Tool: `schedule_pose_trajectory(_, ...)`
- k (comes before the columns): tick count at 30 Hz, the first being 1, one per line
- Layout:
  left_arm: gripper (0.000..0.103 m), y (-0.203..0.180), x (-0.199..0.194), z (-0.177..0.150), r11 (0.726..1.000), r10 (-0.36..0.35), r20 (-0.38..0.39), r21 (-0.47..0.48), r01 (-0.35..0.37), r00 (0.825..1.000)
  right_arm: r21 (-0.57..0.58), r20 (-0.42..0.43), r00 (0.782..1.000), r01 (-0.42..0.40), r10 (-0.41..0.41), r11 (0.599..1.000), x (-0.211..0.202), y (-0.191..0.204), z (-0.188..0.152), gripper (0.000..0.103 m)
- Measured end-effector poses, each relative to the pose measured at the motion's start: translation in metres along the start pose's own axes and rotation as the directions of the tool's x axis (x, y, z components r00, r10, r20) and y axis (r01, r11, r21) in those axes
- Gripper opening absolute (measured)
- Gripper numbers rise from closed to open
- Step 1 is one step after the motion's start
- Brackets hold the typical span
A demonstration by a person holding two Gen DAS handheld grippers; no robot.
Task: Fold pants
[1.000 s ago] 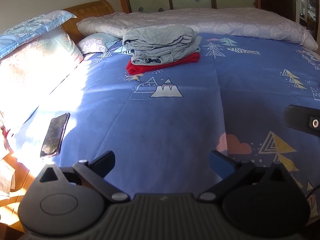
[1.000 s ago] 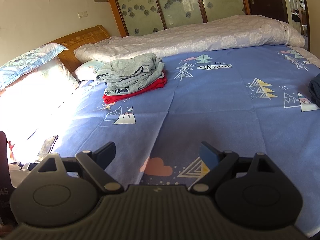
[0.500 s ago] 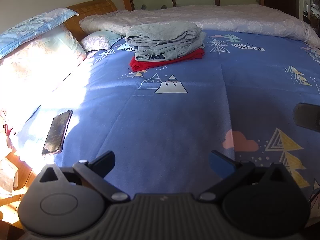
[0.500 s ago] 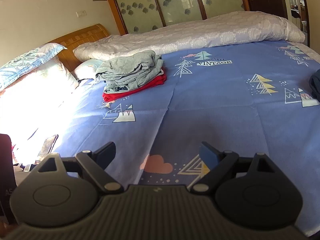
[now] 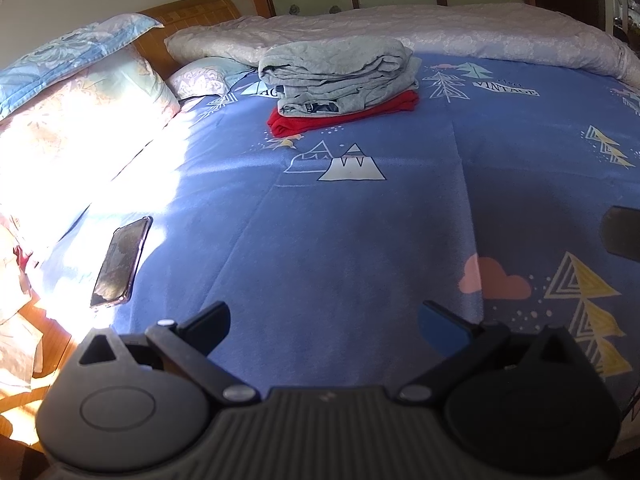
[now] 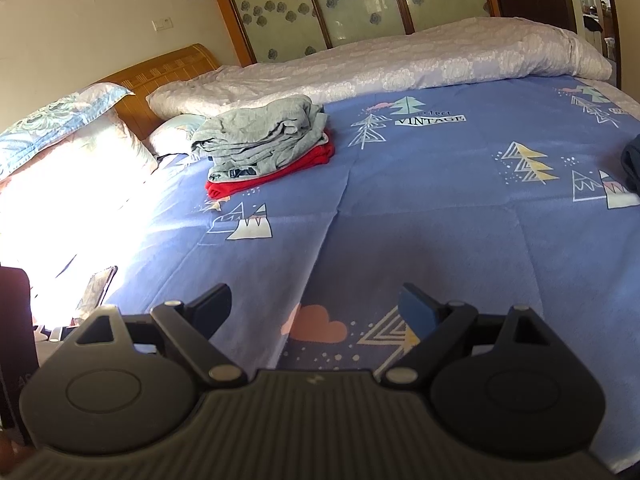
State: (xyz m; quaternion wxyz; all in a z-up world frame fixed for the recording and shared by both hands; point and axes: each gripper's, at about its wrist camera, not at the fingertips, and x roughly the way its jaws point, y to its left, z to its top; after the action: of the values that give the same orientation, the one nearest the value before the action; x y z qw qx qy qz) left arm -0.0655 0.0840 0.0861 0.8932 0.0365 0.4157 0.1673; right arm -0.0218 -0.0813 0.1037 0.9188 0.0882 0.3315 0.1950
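Observation:
A folded grey garment [image 5: 336, 70] lies on a folded red one [image 5: 344, 118] on the blue patterned bed sheet [image 5: 340, 240], far ahead of both grippers; the stack also shows in the right wrist view [image 6: 264, 140]. My left gripper [image 5: 324, 320] is open and empty over the sheet near the bed's front edge. My right gripper [image 6: 316, 304] is open and empty, also low over the sheet. A dark garment [image 6: 631, 164] peeks in at the right edge of the right wrist view. Part of the right gripper [image 5: 622, 236] shows at the left view's right edge.
A phone [image 5: 120, 262] lies on the sheet at the front left. Pillows [image 5: 72, 92] and a wooden headboard [image 6: 160, 76] stand at the left. A rolled white quilt [image 6: 400, 68] runs along the far side. Wardrobe doors [image 6: 360, 0] stand behind.
Both grippers have moved slightly forward toward the folded stack, which looks a little larger. Both stay open and empty.

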Motion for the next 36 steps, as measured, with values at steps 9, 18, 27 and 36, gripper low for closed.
schedule_pose_trajectory(9, 0.103, -0.002, 0.003, -0.002, 1.000, 0.015, -0.008, 0.014, -0.015, 1.000, 0.000, -0.005, 1.000, -0.002, 0.002, 1.000, 0.001, -0.001, 0.000, 0.092)
schedule_pose_trajectory(18, 0.103, -0.002, 0.005, -0.003, 0.999, 0.027, -0.014, 0.024, -0.027, 1.000, 0.000, -0.011, 1.000, -0.005, 0.005, 1.000, 0.002, -0.001, -0.002, 0.092)
schedule_pose_trajectory(27, 0.103, -0.002, 0.009, -0.004, 0.999, 0.039, -0.025, 0.034, -0.039, 0.999, 0.000, -0.016, 1.000, -0.006, 0.006, 1.000, 0.004, -0.001, -0.004, 0.092)
schedule_pose_trajectory(36, 0.103, -0.003, 0.013, -0.005, 0.997, 0.055, -0.032, 0.049, -0.054, 0.998, -0.002, -0.017, 1.000, -0.007, 0.007, 1.000, 0.004, -0.001, -0.004, 0.092)
